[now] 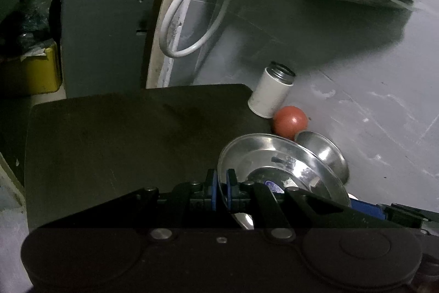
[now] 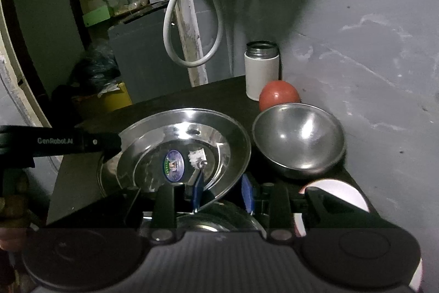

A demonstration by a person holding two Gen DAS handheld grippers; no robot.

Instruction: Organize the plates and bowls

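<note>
left gripper (image 1: 222, 187): blue pads pinched on plate rim | plate (image 1: 277, 164): steel, tilted, over dark table (image 1: 123, 142) right edge | bowl (image 1: 323, 153): steel, just behind plate | tomato (image 1: 289, 122): touching white can (image 1: 270, 92) | can: open top, by grey wall (image 1: 356, 100)
</note>
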